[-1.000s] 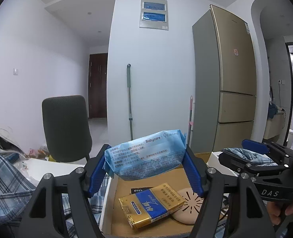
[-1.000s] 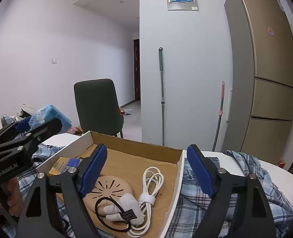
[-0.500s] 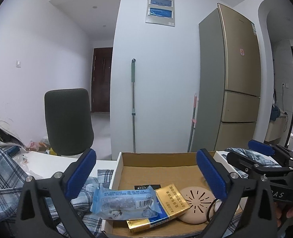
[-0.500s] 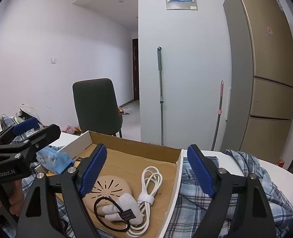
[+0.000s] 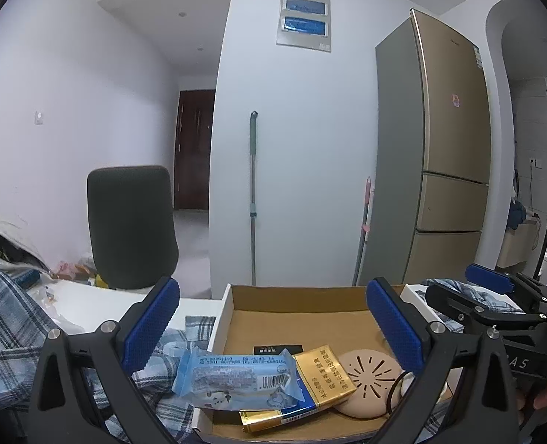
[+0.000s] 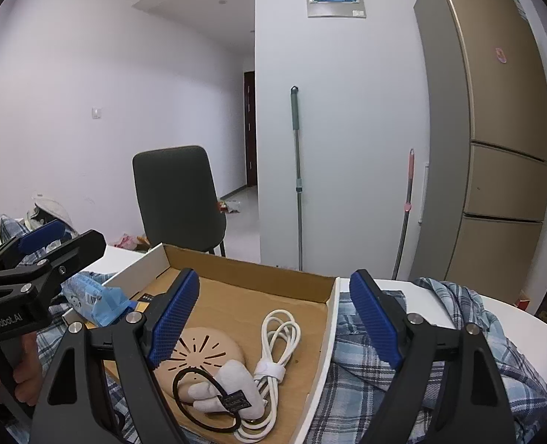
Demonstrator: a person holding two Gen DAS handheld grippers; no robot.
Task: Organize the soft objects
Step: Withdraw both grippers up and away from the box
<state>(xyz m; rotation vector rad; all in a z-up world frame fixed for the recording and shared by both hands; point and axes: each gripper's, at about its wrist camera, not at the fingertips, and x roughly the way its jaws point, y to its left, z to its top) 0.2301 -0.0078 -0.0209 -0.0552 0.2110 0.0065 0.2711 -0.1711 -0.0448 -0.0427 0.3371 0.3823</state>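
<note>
A light blue pack of wipes (image 5: 236, 381) lies across the left rim of an open cardboard box (image 5: 295, 296), half on a gold and blue carton (image 5: 310, 388); it also shows in the right wrist view (image 6: 99, 301). My left gripper (image 5: 271, 329) is open and empty above the pack. My right gripper (image 6: 273, 318) is open and empty over the box (image 6: 251, 277), which holds a beige round disc (image 6: 203, 351), a white cable (image 6: 279, 336), a black hair band (image 6: 184, 403) and a small white soft item (image 6: 229, 384).
A blue plaid cloth (image 6: 439, 351) covers the white table (image 5: 84, 299) around the box. A dark chair (image 5: 131, 225) stands behind the table. A mop (image 5: 253, 199) and a fridge (image 5: 439, 148) stand by the far wall. Clutter (image 5: 7, 248) lies at far left.
My left gripper opened and let go of the blue wipes pack, which dropped onto the box's left rim and the gold carton. The left gripper then rose slightly. The right gripper stayed still.
</note>
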